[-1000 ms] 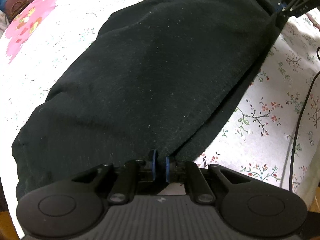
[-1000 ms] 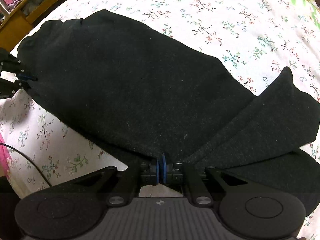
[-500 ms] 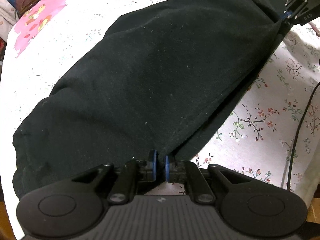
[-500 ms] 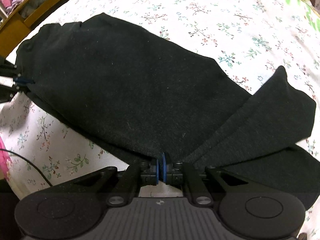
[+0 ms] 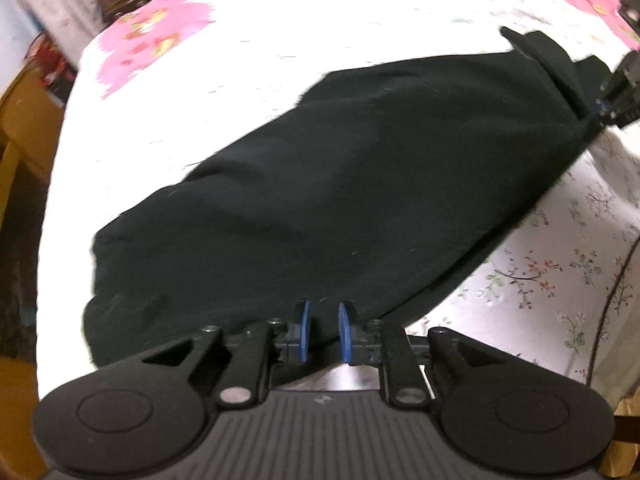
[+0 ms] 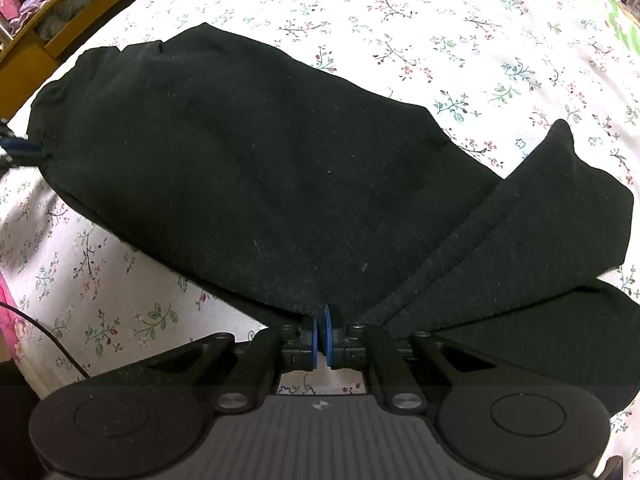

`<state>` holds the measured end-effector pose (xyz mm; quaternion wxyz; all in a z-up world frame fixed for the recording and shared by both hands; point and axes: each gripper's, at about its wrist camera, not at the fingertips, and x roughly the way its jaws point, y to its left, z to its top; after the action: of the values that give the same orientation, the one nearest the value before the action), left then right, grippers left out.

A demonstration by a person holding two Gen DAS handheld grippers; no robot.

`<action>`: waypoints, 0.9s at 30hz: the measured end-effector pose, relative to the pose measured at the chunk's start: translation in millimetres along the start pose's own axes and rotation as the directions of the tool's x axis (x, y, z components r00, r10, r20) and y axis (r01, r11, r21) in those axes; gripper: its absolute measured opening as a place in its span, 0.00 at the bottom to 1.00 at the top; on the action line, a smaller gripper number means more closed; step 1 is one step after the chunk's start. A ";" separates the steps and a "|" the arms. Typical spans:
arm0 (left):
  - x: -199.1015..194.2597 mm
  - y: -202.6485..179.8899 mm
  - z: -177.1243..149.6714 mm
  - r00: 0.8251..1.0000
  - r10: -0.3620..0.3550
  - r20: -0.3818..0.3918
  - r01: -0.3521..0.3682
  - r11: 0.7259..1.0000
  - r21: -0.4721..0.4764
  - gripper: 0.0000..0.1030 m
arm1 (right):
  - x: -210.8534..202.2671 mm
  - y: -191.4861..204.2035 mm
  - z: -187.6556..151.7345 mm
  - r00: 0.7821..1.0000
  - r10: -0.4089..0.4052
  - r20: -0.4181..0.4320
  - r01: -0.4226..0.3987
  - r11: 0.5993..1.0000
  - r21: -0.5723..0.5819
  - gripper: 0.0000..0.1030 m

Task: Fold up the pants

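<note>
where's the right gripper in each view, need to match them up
Left wrist view: right gripper at the far right edge, pinching the pants.
Right wrist view: right gripper at bottom centre, pinching the pants' near edge.
Shared landmark: the black cable on the floral sheet.

In the left wrist view, the left hand-held gripper [image 5: 323,330] is opening: the gap between its blue pads [image 5: 305,330] is now clearly wider than half a second ago, and the black pants [image 5: 340,200] edge is lying between them rather than being pinched. The view is also tilting, so the pants are sliding lower in the frame, more of the white floral bedsheet [image 5: 320,32] is showing across the top, and the pink flower print [image 5: 152,36] is moving from the upper left toward the upper middle. The right hand-held gripper [image 5: 618,98] is dropping down the right edge of the frame. In the right wrist view, the pants [image 6: 260,168] are settling flatter and slightly lower.
</note>
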<state>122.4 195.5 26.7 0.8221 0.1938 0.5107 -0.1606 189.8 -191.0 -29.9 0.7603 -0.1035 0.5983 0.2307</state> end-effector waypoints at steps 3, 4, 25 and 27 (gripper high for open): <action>-3.7 6.9 -8.3 0.995 0.096 -0.005 -0.095 0.993 0.065 0.28 | 0.2 5.9 3.6 1.000 -0.016 -0.009 0.016 1.000 -0.009 0.00; -2.9 10.3 -10.4 0.993 0.116 -0.005 -0.115 0.989 0.088 0.28 | -0.6 7.7 5.2 1.000 -0.020 -0.009 0.020 1.000 -0.012 0.00; -10.0 -6.3 28.4 0.986 -0.057 0.154 0.003 0.945 0.327 0.38 | -12.3 36.5 31.6 0.993 -0.114 -0.041 0.115 0.993 0.022 0.06; -6.7 -30.9 45.9 0.977 -0.116 0.181 0.047 0.936 0.348 0.38 | -18.0 32.8 26.0 0.992 -0.118 -0.036 0.119 0.992 0.028 0.05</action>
<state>140.9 146.9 46.5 0.8155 0.2950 0.3978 -0.2994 193.4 -155.3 -2.0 0.7638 -0.1314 0.6075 0.1741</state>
